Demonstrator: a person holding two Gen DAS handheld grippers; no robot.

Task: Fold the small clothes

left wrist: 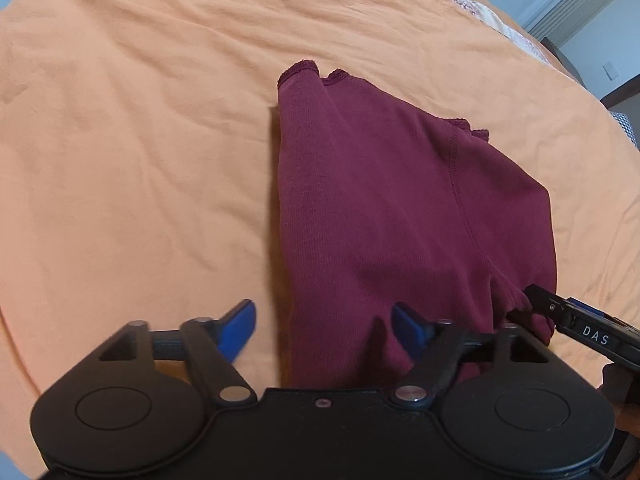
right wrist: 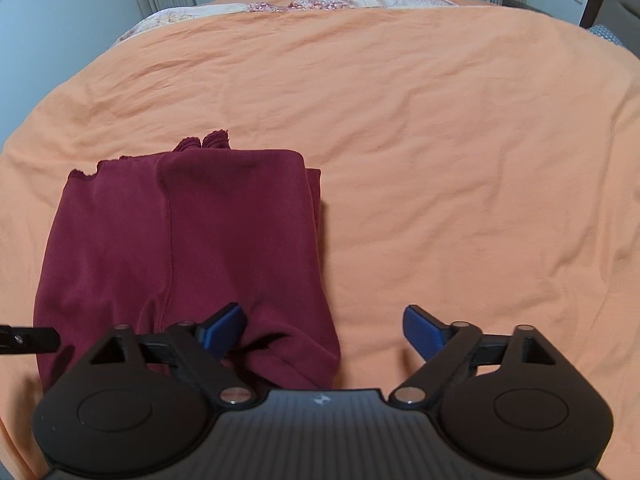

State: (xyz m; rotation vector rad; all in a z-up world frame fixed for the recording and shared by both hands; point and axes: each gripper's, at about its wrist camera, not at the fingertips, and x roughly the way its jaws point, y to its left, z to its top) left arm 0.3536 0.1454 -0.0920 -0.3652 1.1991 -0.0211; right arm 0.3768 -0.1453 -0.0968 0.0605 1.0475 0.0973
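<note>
A folded maroon garment (left wrist: 384, 208) lies on the orange bedsheet (left wrist: 140, 140), toward the near edge of the bed. Its long axis runs from the near edge toward the far edge, with scalloped hems poking out at the far end and a stitched seam running lengthwise down the top layer.

The left gripper (left wrist: 324, 326) hangs over the garment's near left corner with its blue fingers (left wrist: 238, 328) wide apart, holding nothing; one finger is over bare sheet, the other over the cloth. The right gripper (right wrist: 324, 332) is likewise spread wide and empty, its left finger (right wrist: 224, 330) over the garment's bunched near right corner, the other over the sheet.

The left wrist view shows the right gripper's tip at the garment's near right corner. The right wrist view alone shows the patterned bedding (right wrist: 304, 4) along the far edge.
</note>
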